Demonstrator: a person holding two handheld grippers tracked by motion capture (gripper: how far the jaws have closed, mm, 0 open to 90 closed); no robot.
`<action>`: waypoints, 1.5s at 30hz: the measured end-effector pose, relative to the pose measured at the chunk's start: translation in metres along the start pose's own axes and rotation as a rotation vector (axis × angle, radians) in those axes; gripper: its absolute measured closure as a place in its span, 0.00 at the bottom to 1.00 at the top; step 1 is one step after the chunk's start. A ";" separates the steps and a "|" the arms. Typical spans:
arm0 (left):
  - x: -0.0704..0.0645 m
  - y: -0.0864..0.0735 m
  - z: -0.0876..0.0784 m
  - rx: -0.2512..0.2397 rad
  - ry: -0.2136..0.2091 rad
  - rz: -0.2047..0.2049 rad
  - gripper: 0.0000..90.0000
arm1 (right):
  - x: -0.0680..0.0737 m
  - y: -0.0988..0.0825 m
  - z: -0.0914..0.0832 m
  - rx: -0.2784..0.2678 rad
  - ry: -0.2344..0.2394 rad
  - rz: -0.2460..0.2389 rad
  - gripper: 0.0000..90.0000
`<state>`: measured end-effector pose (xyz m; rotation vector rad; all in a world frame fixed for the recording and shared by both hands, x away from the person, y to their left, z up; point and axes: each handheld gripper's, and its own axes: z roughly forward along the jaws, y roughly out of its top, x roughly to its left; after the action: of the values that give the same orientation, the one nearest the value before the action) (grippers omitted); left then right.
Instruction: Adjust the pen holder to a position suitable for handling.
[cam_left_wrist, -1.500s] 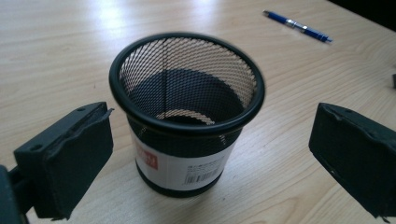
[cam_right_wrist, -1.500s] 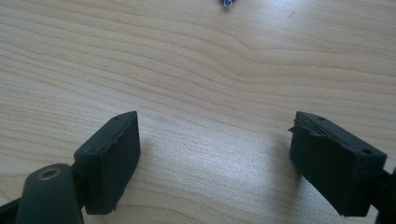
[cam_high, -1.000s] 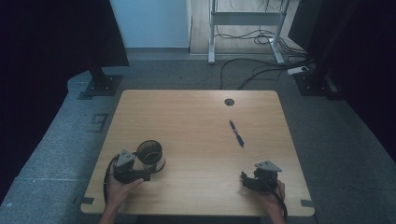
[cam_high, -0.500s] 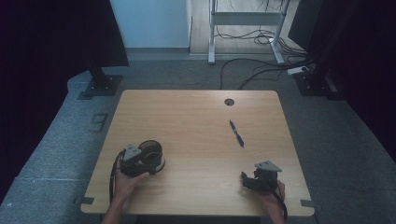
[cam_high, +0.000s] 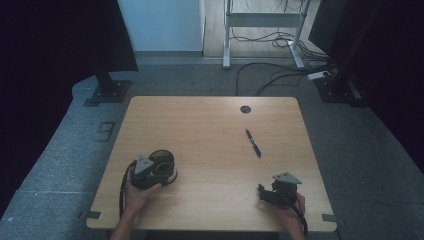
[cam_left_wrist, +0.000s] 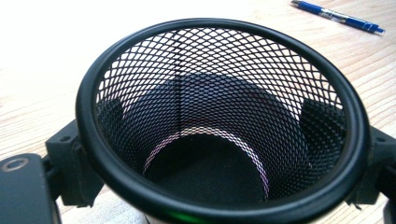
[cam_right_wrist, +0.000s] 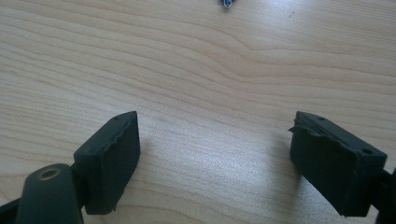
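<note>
A black wire-mesh pen cup (cam_high: 163, 161) stands upright near the front left of the wooden table (cam_high: 210, 120). My left gripper (cam_high: 159, 169) reaches around it from the left. In the left gripper view the cup (cam_left_wrist: 219, 93) sits between the two jaws, which have just been closing and now press on its sides. The cup is empty inside. A blue pen (cam_high: 253, 143) lies right of the table's middle, and it also appears in the left gripper view (cam_left_wrist: 336, 16). My right gripper (cam_high: 265, 194) rests at the front right, open (cam_right_wrist: 215, 158), with bare wood between its jaws.
A round cable hole (cam_high: 245, 109) sits near the table's far edge. Beyond the table are a metal frame (cam_high: 262, 30) and cables (cam_high: 270, 82) on grey carpet. The pen's tip (cam_right_wrist: 227, 3) shows at the top of the right gripper view.
My left gripper slid a little forward and right, up to the mesh cup, and its jaws came in against the cup's sides. The right gripper and the pen stayed put.
</note>
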<state>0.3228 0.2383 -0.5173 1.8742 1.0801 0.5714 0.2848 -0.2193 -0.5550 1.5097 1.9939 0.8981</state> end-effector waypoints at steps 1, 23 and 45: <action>0.000 0.000 -0.001 -0.004 -0.005 -0.004 0.10 | 0.000 0.000 0.000 0.000 0.000 0.000 0.17; -0.024 0.008 -0.018 -0.029 0.000 0.023 0.11 | 0.000 0.000 0.001 -0.001 -0.010 0.007 0.17; -0.054 0.053 0.007 -0.006 -0.001 0.056 0.11 | 0.000 0.001 0.001 -0.001 -0.011 0.009 0.17</action>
<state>0.3240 0.1758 -0.4737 1.9040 1.0275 0.6053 0.2857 -0.2189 -0.5550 1.5208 1.9807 0.8927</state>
